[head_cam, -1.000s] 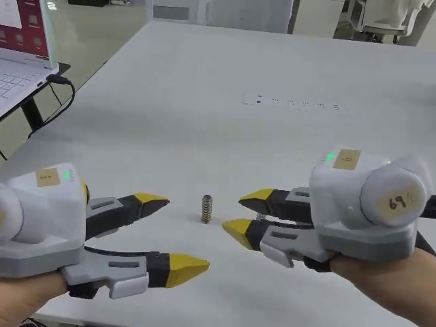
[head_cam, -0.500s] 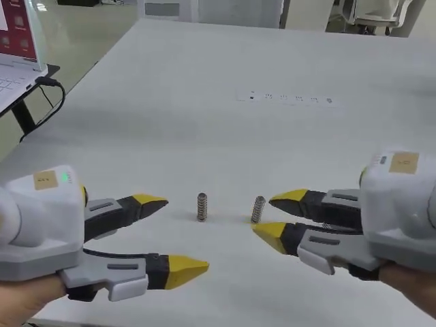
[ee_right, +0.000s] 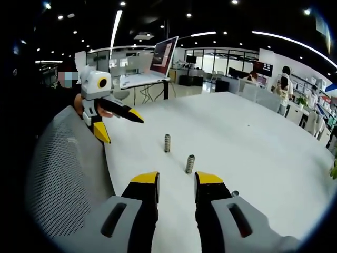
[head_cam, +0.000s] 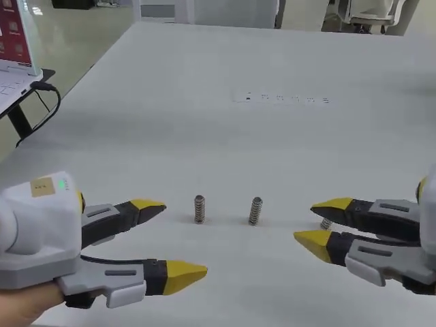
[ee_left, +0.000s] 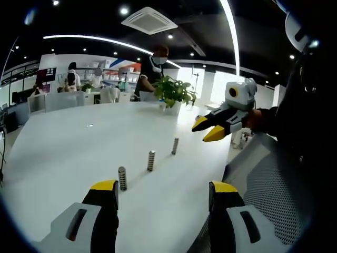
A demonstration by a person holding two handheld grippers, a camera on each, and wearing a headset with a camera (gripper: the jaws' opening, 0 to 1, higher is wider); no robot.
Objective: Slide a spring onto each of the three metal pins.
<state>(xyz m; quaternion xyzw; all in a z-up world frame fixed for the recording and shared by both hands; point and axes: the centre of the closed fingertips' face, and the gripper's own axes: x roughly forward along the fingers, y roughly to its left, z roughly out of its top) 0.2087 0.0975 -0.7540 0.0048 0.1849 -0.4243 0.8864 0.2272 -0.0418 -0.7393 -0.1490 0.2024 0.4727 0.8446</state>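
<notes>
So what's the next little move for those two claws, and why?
Probably just draw the right gripper back, clear of the end spring beside its jaws. That spring, the middle spring and the left spring all stand upright in a row, seemingly on pins. Both it and the left gripper are open and empty, so little seems left.

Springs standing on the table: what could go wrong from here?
The right tongs hover close to the right spring, half hiding it; a small swing might knock or bend it. The left spring and middle spring stand thin and upright, so the open left tongs could tip one if they sweep in.
</notes>
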